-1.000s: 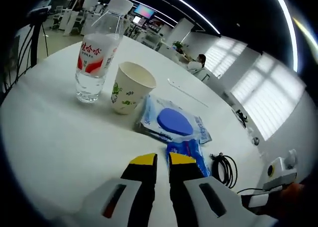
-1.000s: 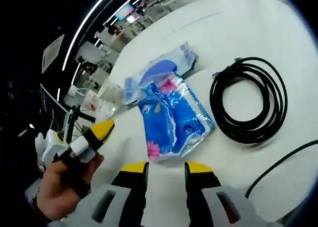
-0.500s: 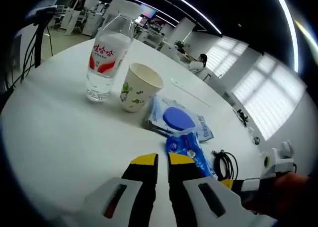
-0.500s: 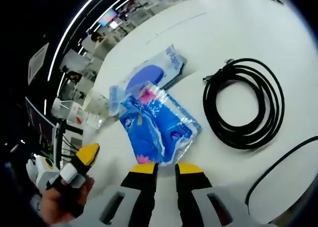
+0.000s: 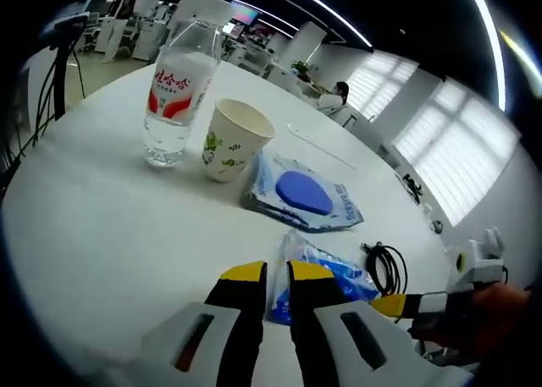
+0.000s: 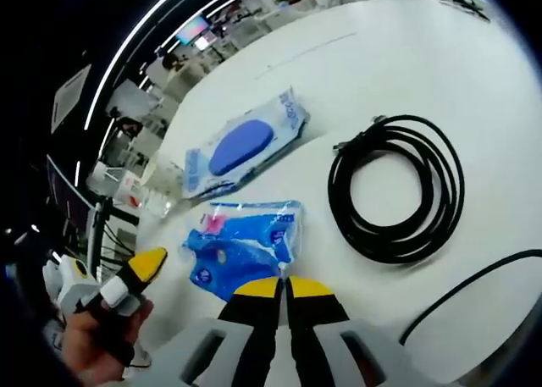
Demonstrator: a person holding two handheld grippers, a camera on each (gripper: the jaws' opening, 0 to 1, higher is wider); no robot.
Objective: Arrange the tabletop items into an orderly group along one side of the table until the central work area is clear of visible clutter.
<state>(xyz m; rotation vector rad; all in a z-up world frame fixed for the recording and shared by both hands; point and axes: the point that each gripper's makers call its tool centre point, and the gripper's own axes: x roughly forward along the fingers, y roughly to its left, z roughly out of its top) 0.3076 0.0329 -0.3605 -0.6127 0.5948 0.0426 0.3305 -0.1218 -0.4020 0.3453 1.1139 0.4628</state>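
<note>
The right gripper [image 6: 281,284] is pinching the edge of the blue tissue pack [image 6: 241,239] with jaws almost together, so I judge it is dragging the pack toward one side. The left gripper [image 5: 268,275] is hanging nearly closed and holding nothing, just beside this pack. Next, the pack needs a place near the wipes packet [image 5: 303,195]. The paper cup [image 5: 229,139] is looking empty; the water bottle [image 5: 174,95] is holding some water. The black cable [image 6: 398,196] is lying apart.
</note>
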